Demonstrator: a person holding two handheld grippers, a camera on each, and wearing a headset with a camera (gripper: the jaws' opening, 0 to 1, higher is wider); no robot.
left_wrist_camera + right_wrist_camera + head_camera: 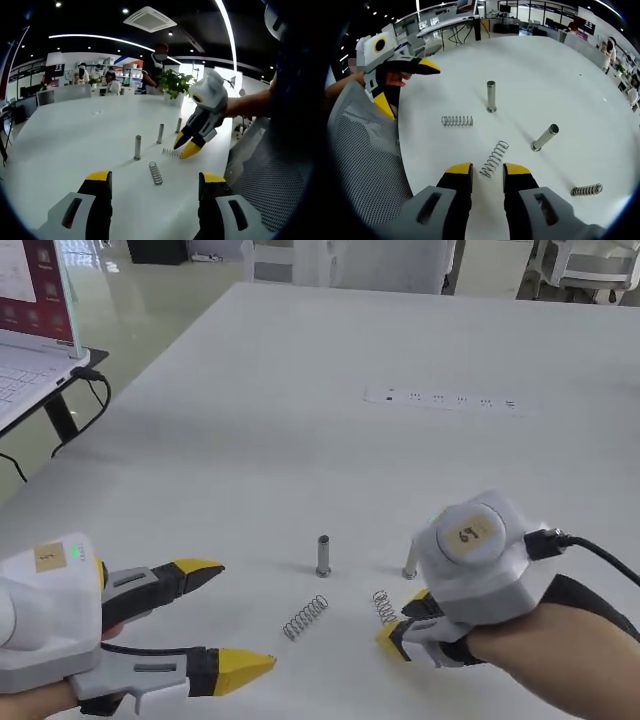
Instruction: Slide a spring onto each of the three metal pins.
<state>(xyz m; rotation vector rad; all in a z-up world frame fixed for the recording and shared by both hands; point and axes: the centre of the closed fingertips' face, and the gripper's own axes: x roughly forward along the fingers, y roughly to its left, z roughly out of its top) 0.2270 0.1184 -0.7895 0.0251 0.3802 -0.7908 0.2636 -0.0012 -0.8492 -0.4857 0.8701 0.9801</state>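
A large white table [300,390] stands on a glossy pale floor [150,290]. Left of the table is an open laptop [25,340]. A power strip [445,399] lies on its far part, and office chairs [590,265] stand beyond it.

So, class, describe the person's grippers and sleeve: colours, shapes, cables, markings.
Both have white-grey bodies and black jaws with yellow tips. The left gripper carries a tan sticker and green light; the right gripper a round yellowish label and black cable. The sleeve is dark.

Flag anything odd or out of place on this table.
Nothing stands out. Three pins stand upright and bare on the table; three springs lie loose on their sides nearby, one at the tips of the right tool.
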